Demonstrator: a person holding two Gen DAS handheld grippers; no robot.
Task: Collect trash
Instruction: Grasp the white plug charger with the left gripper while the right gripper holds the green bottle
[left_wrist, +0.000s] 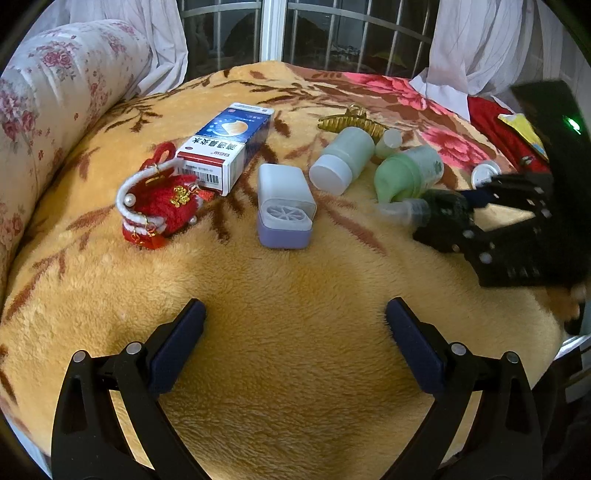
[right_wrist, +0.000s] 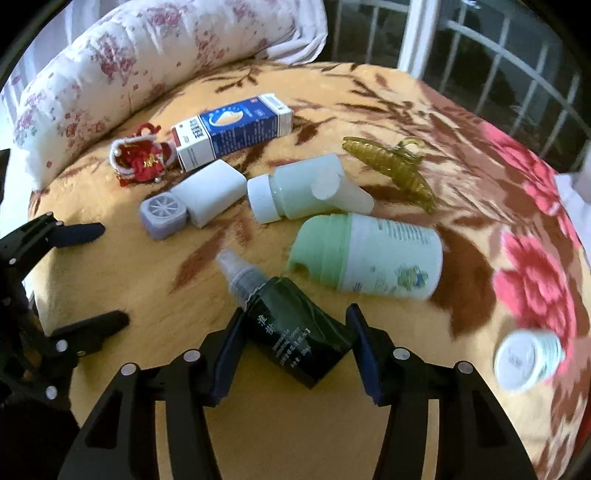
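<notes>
On the yellow blanket lie a dark green toner bottle (right_wrist: 291, 328) with a clear cap, a big green-capped bottle (right_wrist: 369, 254), a pale green bottle (right_wrist: 295, 192) with a white cap, a blue-and-white carton (right_wrist: 232, 129) and a white-and-lilac case (right_wrist: 192, 199). My right gripper (right_wrist: 295, 325) has its jaws around the dark bottle, closed on its sides; it shows in the left wrist view (left_wrist: 443, 214). My left gripper (left_wrist: 295, 325) is open and empty over bare blanket, short of the case (left_wrist: 284, 203); it also shows in the right wrist view (right_wrist: 99, 273).
A red knitted ornament (left_wrist: 159, 203) lies left of the carton (left_wrist: 225, 151). A gold hair claw (right_wrist: 391, 170) lies behind the bottles. A small white-capped jar (right_wrist: 524, 358) sits at the right. A floral bolster (right_wrist: 129, 74) lines the left; a barred window (left_wrist: 295, 29) is behind.
</notes>
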